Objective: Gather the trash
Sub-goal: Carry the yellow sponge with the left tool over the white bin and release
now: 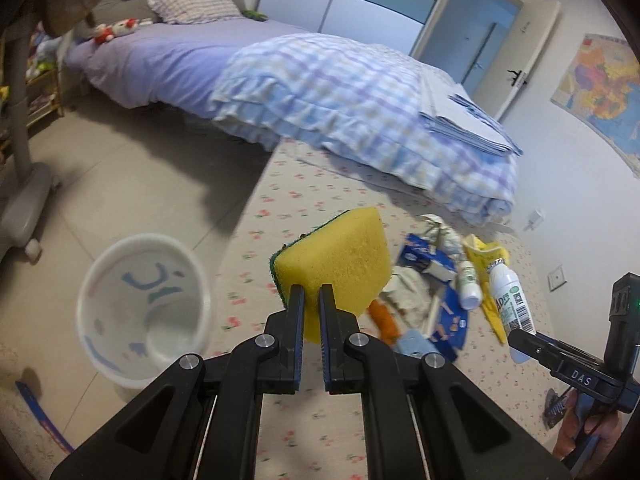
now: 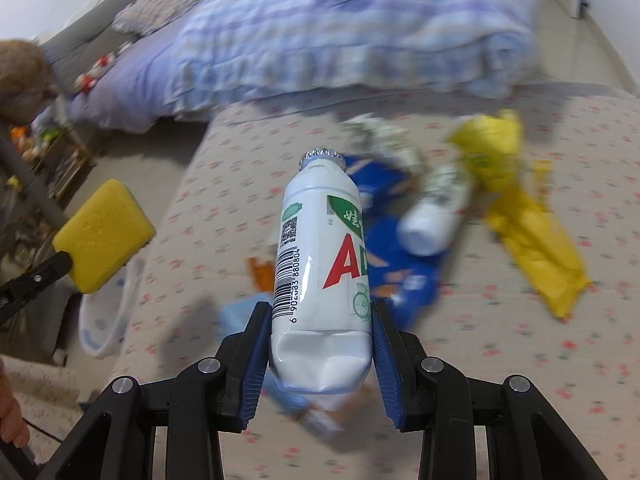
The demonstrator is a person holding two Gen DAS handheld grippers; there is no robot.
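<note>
My left gripper (image 1: 311, 300) is shut on a yellow sponge (image 1: 340, 264) with a green scouring side, held above the flowered mat. The sponge (image 2: 102, 236) also shows at the left of the right wrist view. My right gripper (image 2: 320, 344) is shut on a white drink bottle (image 2: 320, 264) with a red and green label, cap pointing away; the same bottle (image 1: 510, 304) appears at the right of the left wrist view. A white bin (image 1: 144, 304) stands on the floor, left of the sponge. A pile of trash (image 1: 436, 280) lies on the mat: a second white bottle (image 2: 434, 212), blue wrappers, a yellow bag (image 2: 528, 224).
A bed with a checked quilt (image 1: 352, 96) borders the mat (image 1: 304, 200) at the back. A grey stand base (image 1: 24, 200) sits on the tiled floor at left, with a toy shelf (image 1: 40, 92) behind it. A person's hand (image 1: 588, 428) holds the right gripper's handle.
</note>
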